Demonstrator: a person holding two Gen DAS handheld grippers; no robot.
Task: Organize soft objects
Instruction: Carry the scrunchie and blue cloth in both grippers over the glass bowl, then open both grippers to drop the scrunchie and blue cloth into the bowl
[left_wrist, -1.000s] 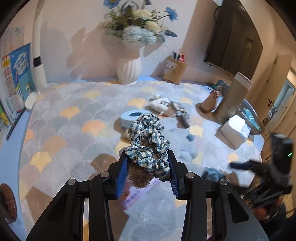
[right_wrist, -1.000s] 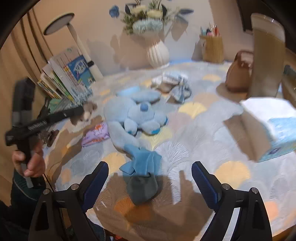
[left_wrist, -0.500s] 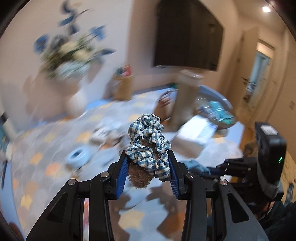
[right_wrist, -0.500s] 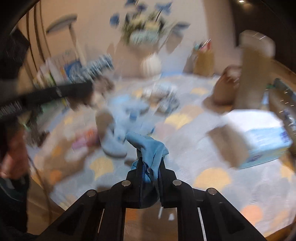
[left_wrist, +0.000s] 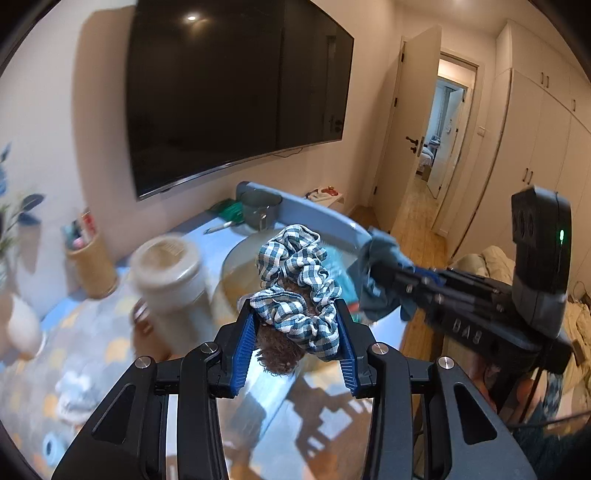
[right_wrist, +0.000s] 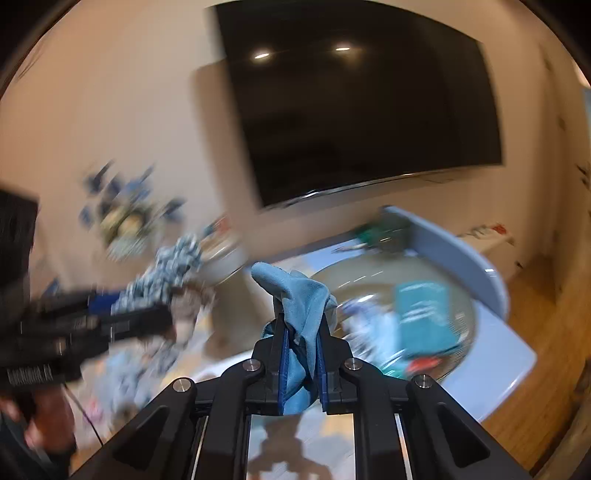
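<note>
We see a dark TV (left_wrist: 236, 96) on the wall, above the far end of the counter (left_wrist: 92, 332), whose patterned cover is blurred in both views. At the counter's far end lies a round glass bowl (right_wrist: 458, 291); inside it we make out a teal pack (right_wrist: 424, 314) and some blurred bits we cannot name. Behind the bowl stands a grey mug (left_wrist: 260, 212). Nearer, a tall beige canister (left_wrist: 170, 280) stands on the counter, smeared by motion, with a woven pen holder (left_wrist: 90, 266) behind it by the wall. An open door (left_wrist: 417, 122) shows to the right in the left wrist view.

Our left gripper (left_wrist: 295, 332) is clamped on a blue-and-white checked scrunchie (left_wrist: 295, 280), with a brown fuzzy lump (left_wrist: 279, 350) pinched beneath it between the same blue pads (left_wrist: 243, 343); both are held in the air, in front of the bowl. Our right gripper (right_wrist: 301, 354) is pressed together on a blue cloth (right_wrist: 299, 295), which bunches up above the pads and hangs below them, also clear of the counter and just short of the bowl. In the left wrist view the right gripper reaches in from the right with the cloth at its tip; in the right wrist view the left one comes in from the left, blurred, carrying the scrunchie.
</note>
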